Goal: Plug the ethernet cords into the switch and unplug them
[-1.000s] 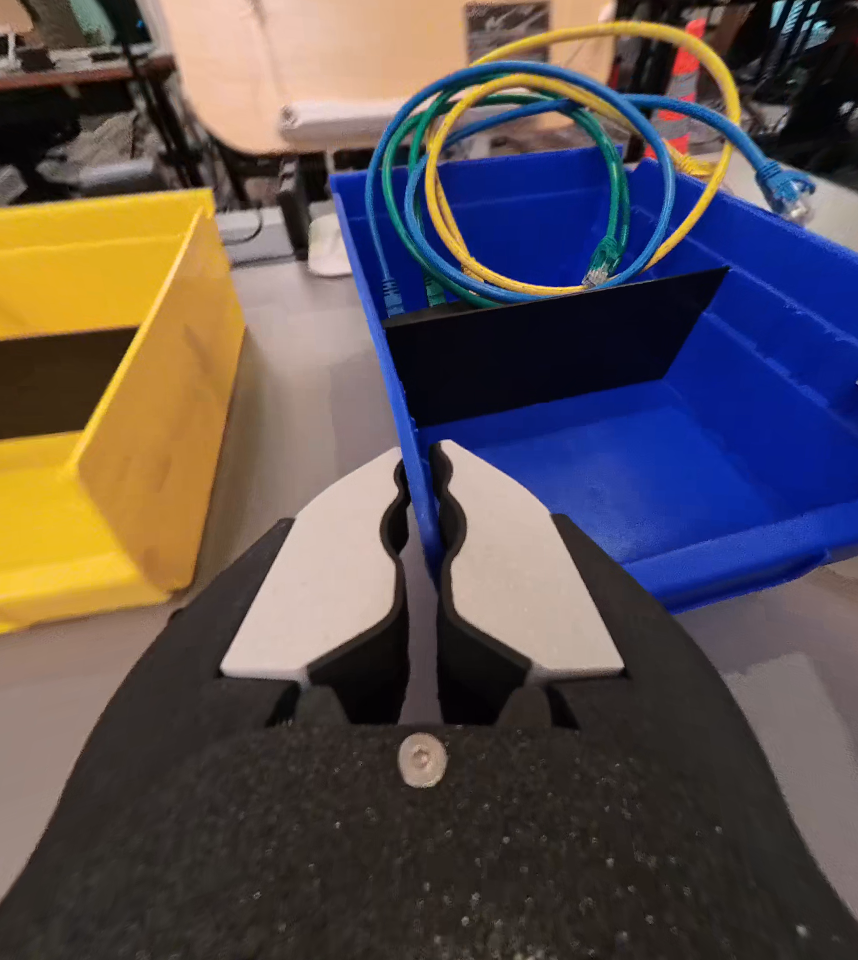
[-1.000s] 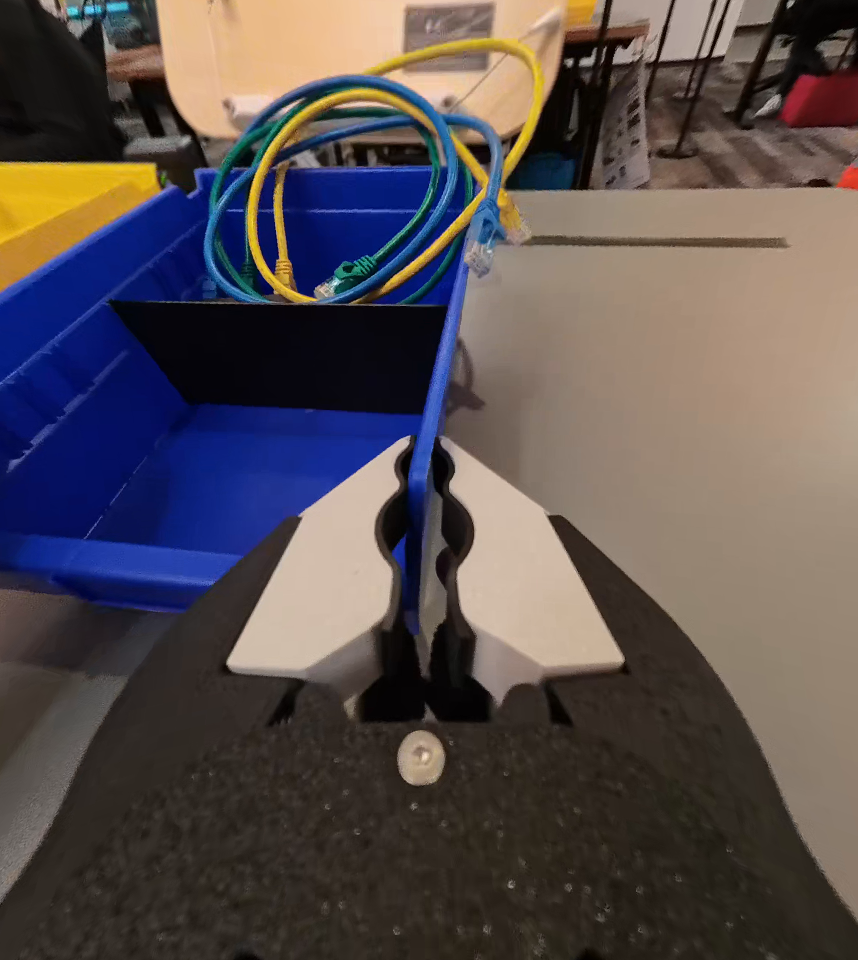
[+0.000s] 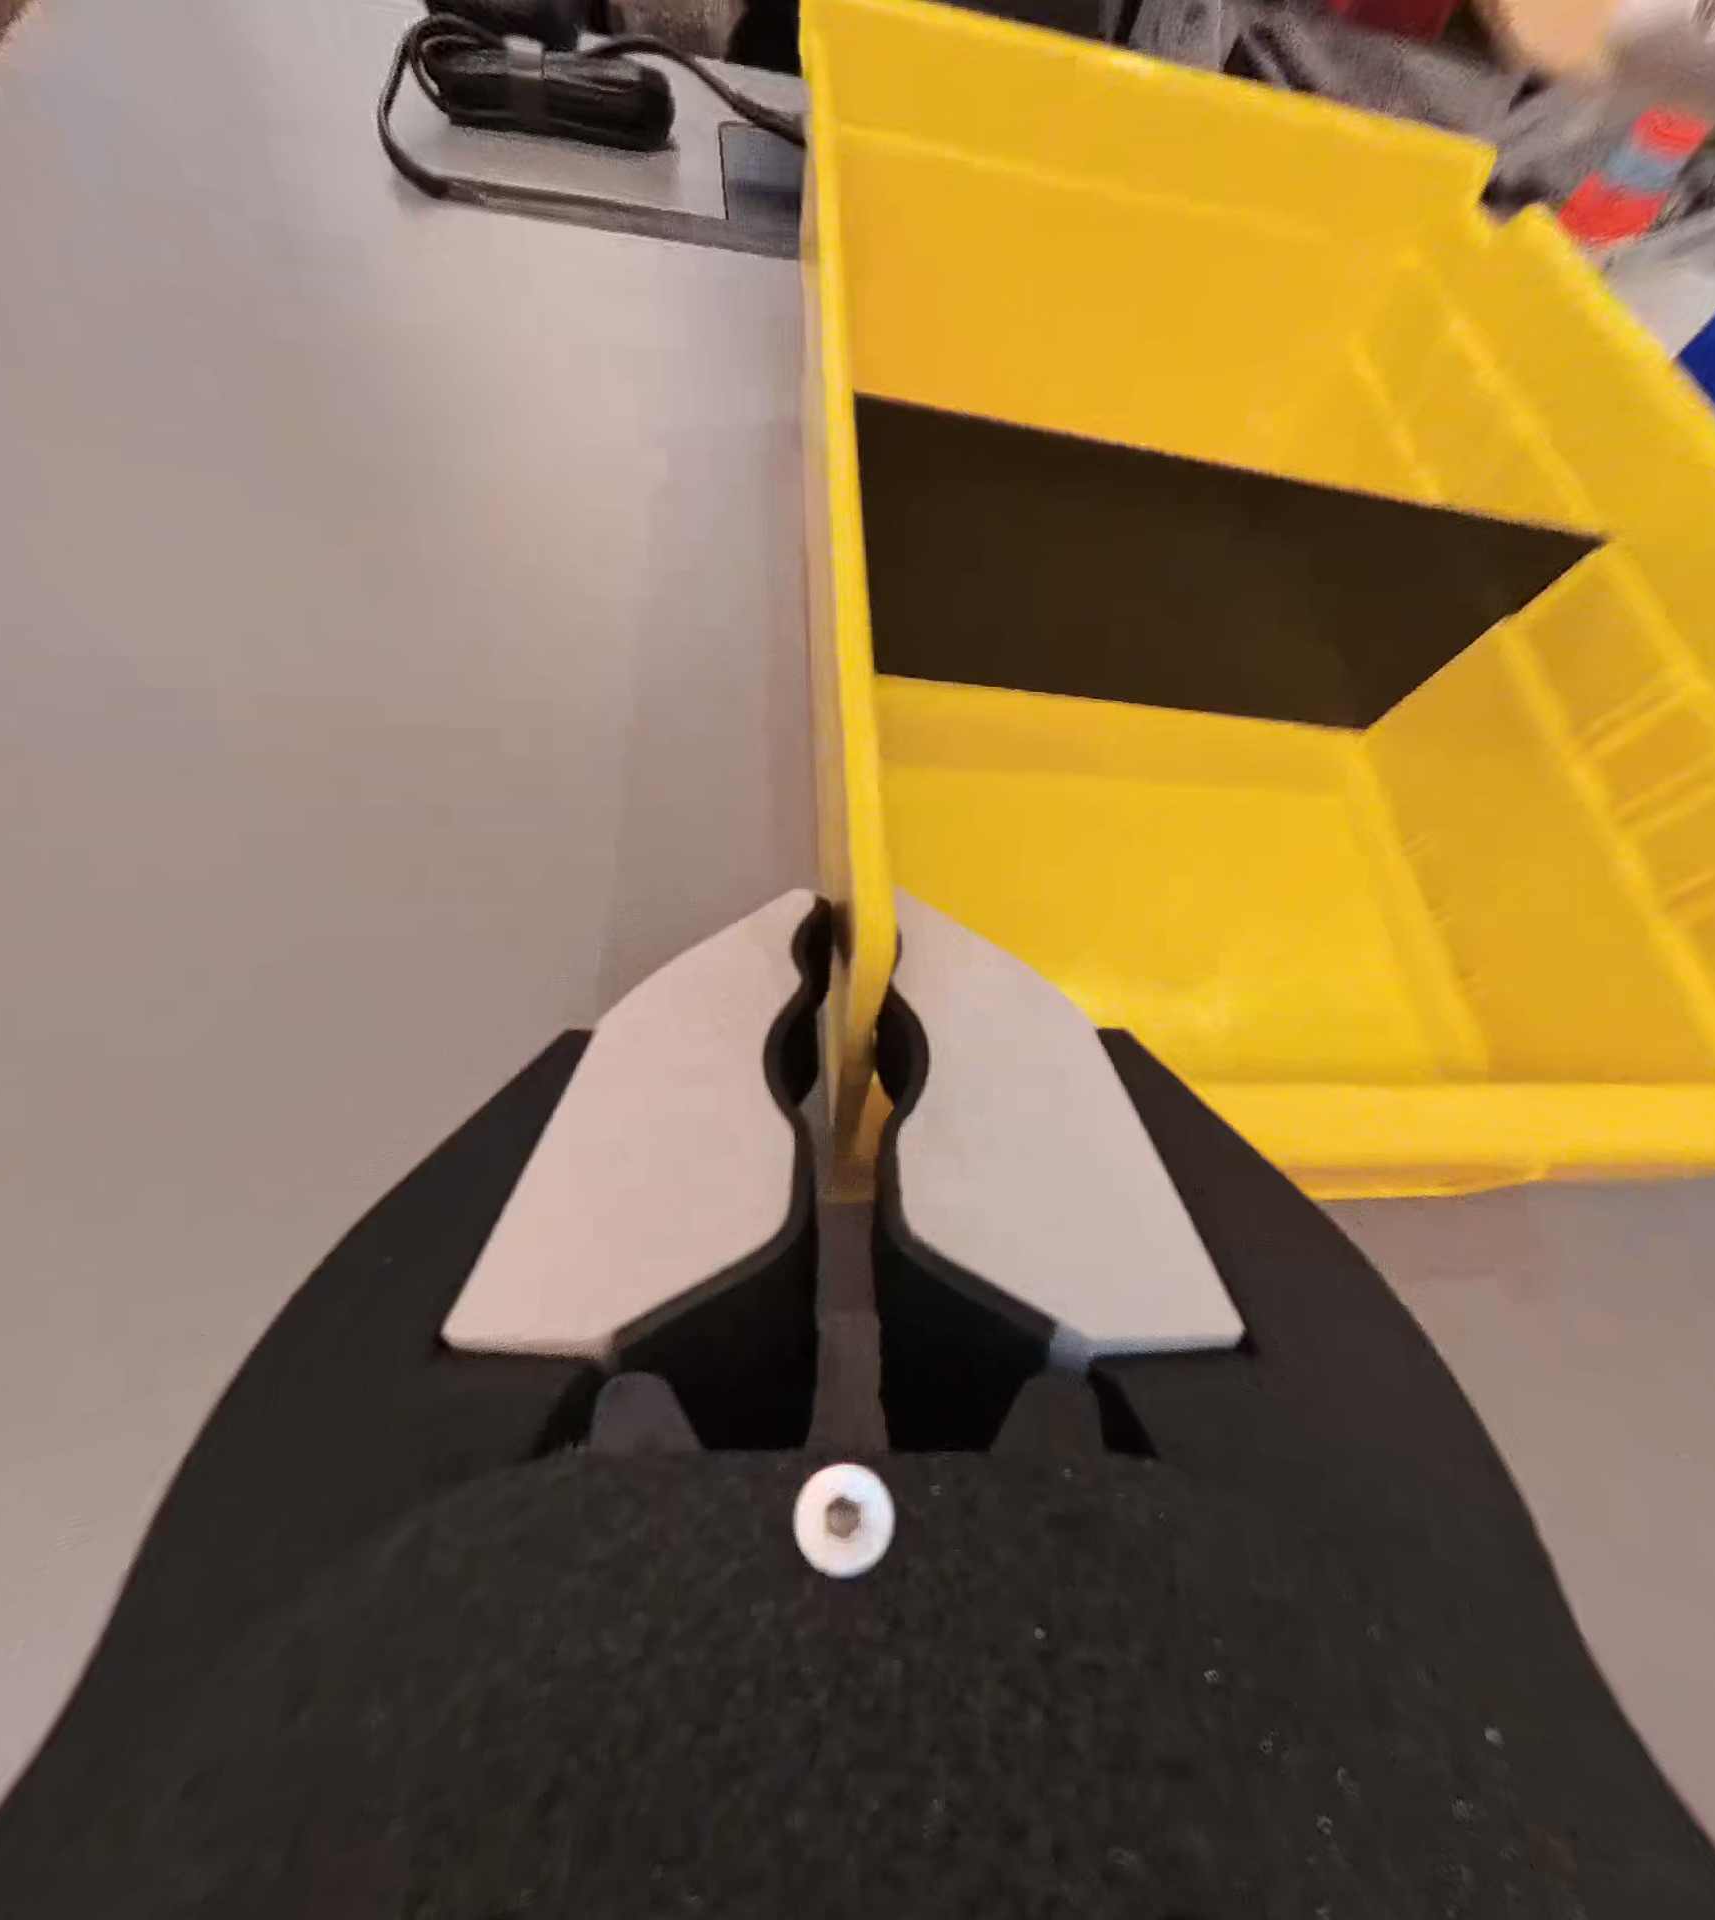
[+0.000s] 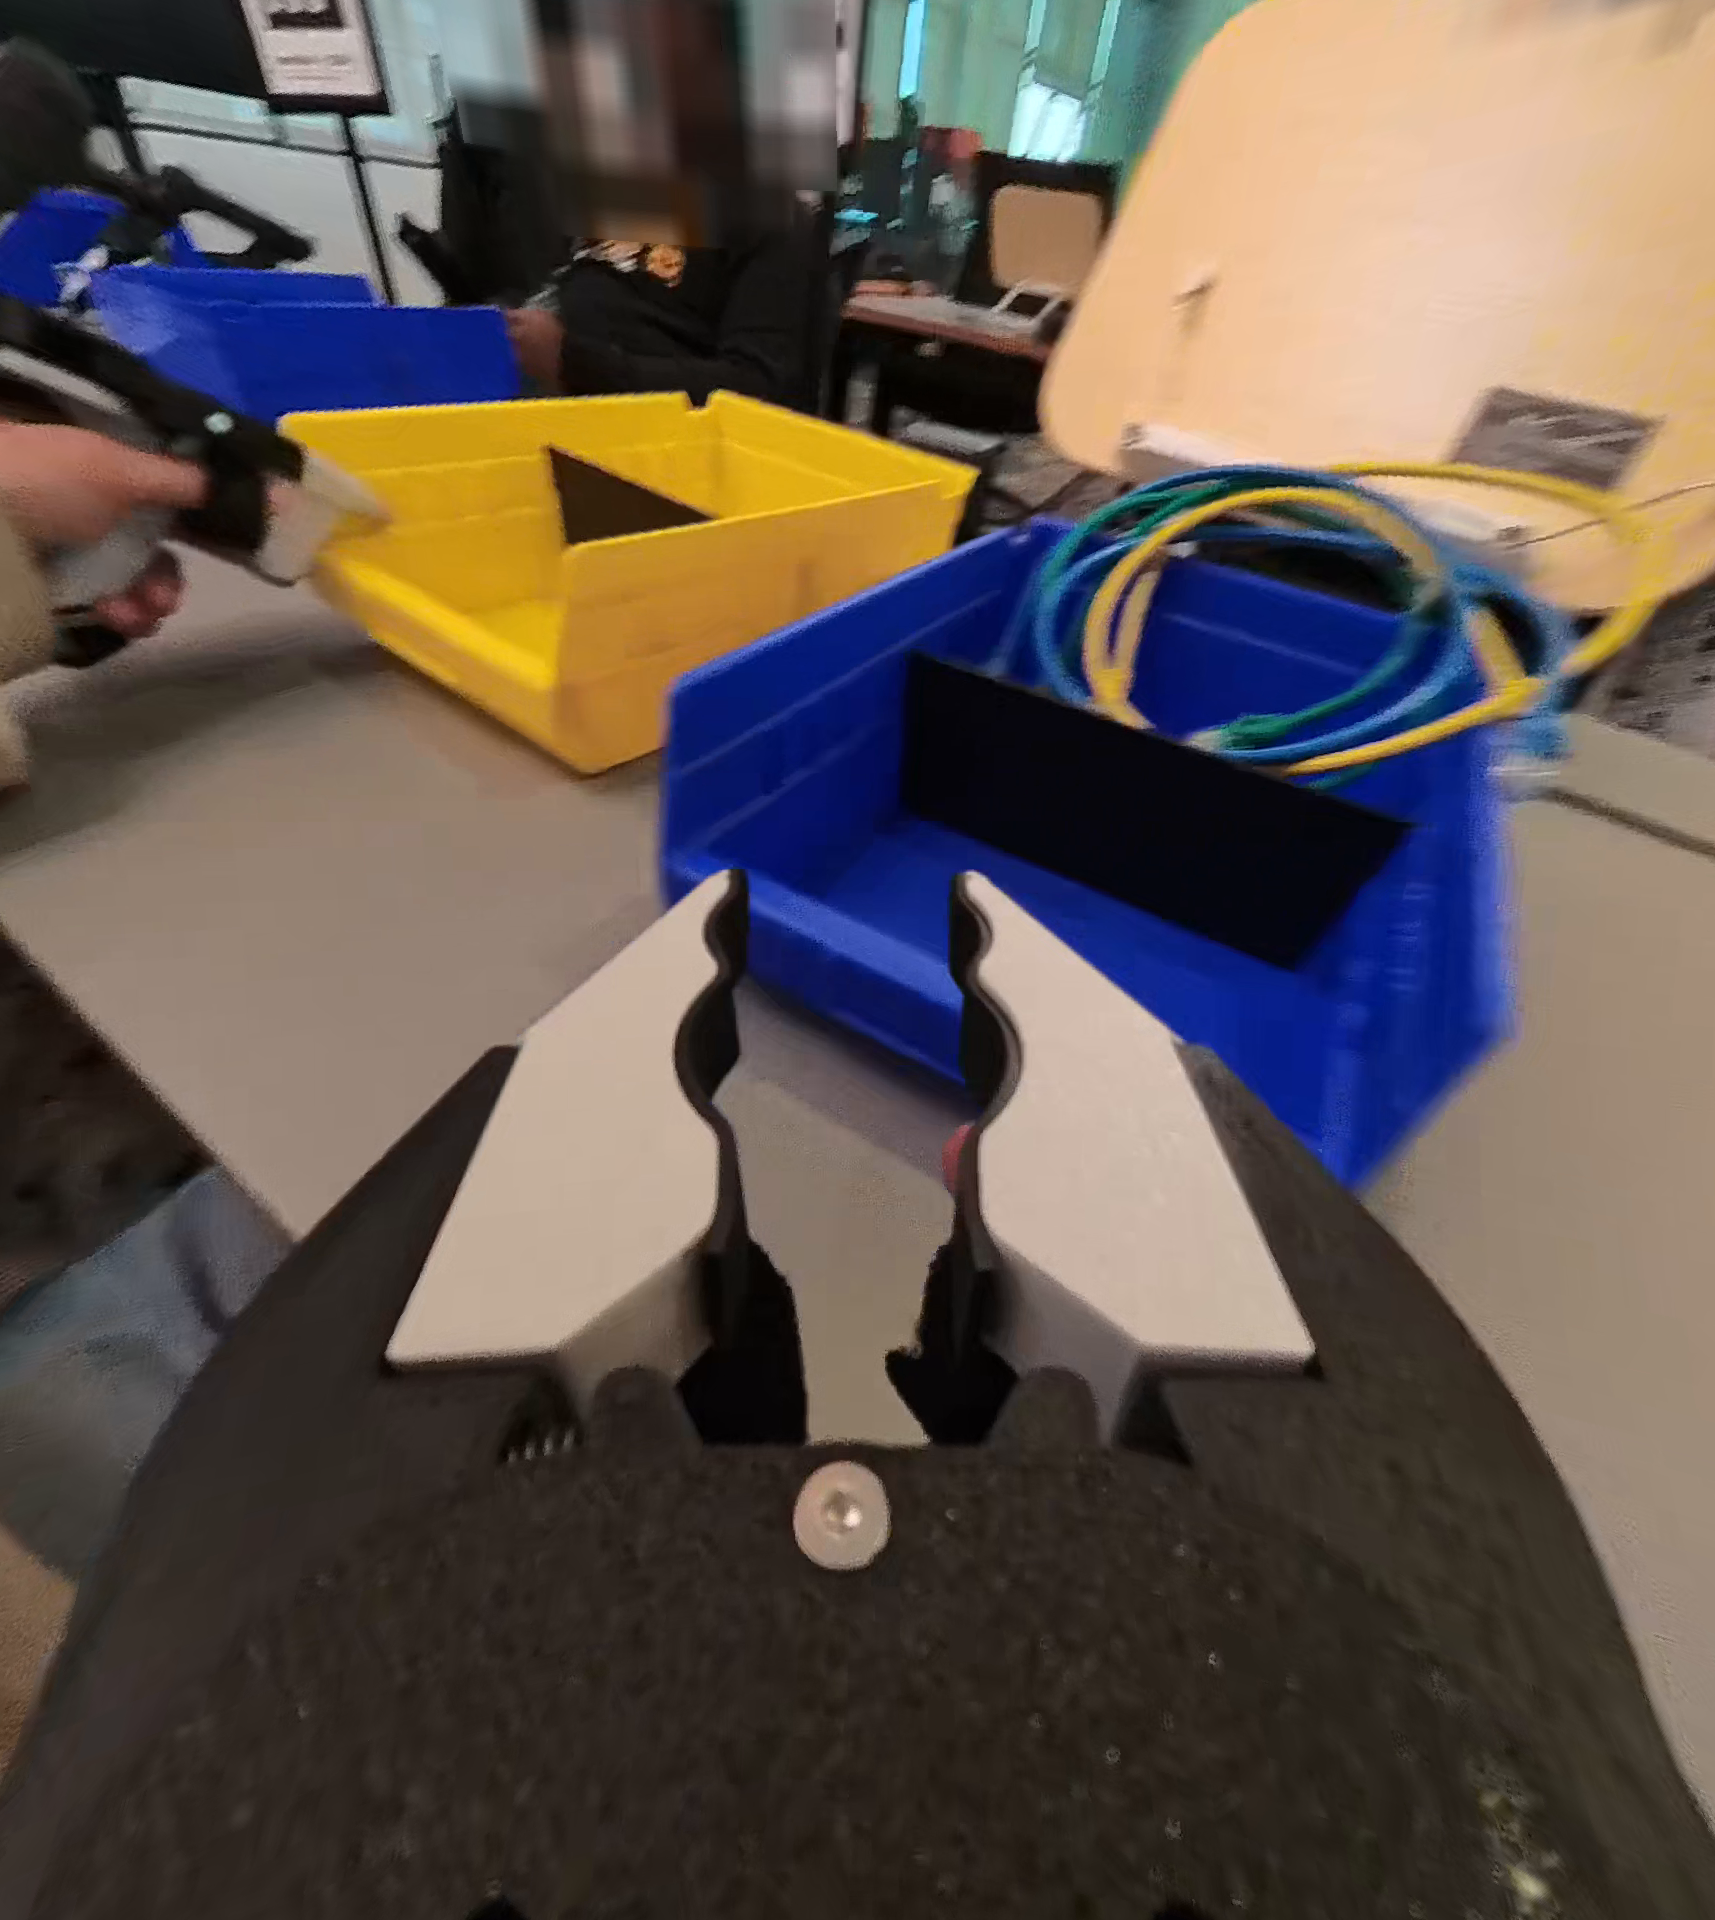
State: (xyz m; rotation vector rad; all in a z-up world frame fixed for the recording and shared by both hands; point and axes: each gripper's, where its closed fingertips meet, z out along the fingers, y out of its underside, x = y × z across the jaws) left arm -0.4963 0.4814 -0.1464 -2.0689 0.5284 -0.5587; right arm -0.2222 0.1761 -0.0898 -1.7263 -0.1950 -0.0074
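Note:
The ethernet cords [image 4: 1445,675], blue, yellow and green, lie coiled in the back part of a blue bin [image 4: 791,748], behind its black divider [image 4: 1123,810]. No switch is in view. My right gripper [image 4: 848,894] is open and empty, just in front of the blue bin's low front edge. My left gripper [image 3: 848,920] is shut on the left wall of a yellow bin [image 3: 1092,291], near its front corner. The right wrist view also shows the left gripper [image 4: 344,520] at the yellow bin [image 4: 676,644], held by a hand.
The yellow bin has a black divider [image 3: 1144,582] and looks empty. A black power adapter with cable [image 3: 541,94] lies on the grey table [image 3: 313,623] behind it. More blue bins [image 4: 313,343] and a seated person [image 4: 687,312] are in the background.
My left gripper has let go of the blue bin's wall and now grips the yellow bin's left wall. My right gripper has let go of the blue bin's right wall, opened and drawn back.

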